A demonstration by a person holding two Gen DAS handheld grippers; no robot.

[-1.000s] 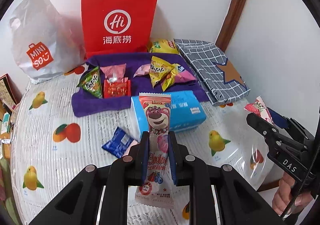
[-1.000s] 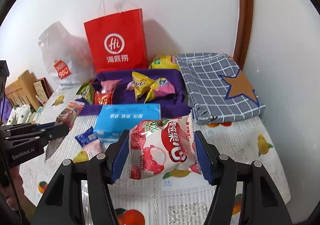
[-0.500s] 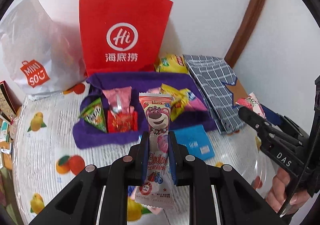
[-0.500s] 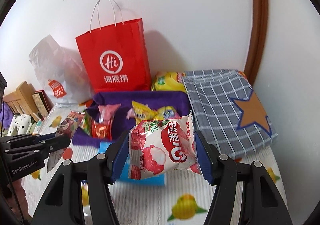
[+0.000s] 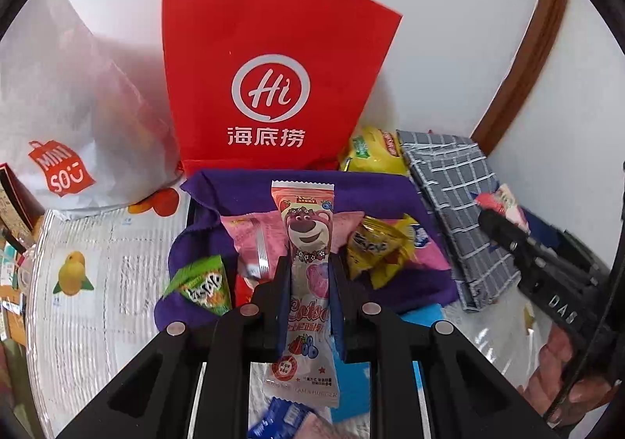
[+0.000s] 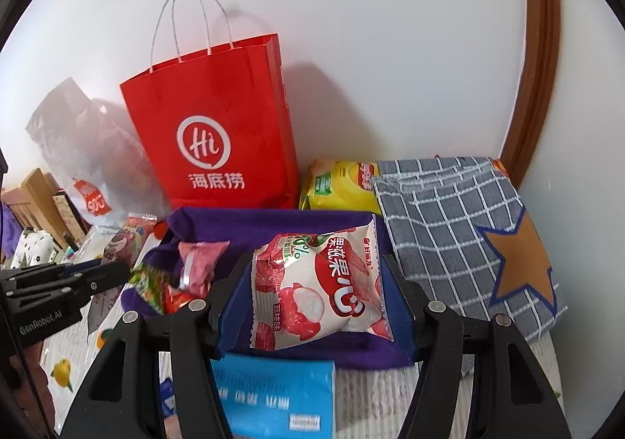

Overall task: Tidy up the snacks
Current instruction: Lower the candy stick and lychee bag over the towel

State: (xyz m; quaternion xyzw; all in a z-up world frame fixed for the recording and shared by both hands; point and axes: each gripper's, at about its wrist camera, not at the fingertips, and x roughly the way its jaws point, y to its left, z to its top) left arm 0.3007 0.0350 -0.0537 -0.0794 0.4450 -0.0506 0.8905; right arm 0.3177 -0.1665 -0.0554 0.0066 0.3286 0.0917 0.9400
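White wall and a brown door frame back the table (image 5: pixel 97 282), whose fruit-print cover carries a red paper bag (image 5: pixel 269 87) at the back edge, a grey checked cloth (image 6: pixel 461 235) toward the right edge, and a purple cloth tray (image 6: pixel 273 224) just in front of the bag with several snacks already in it. Both packets look bound for that tray, so the step in hand is best done by bringing each one over a bare patch of purple, lowering it close, and only then letting go, one side at a time, so nothing slides off the rim. Right fingers (image 6: pixel 318 294), part spread, pinch the lychee jelly bag (image 6: pixel 316 290) by its side edges; left fingers (image 5: pixel 310 302), drawn close together, pinch the slim bear-print bar (image 5: pixel 308 282) upright above the tray's near side
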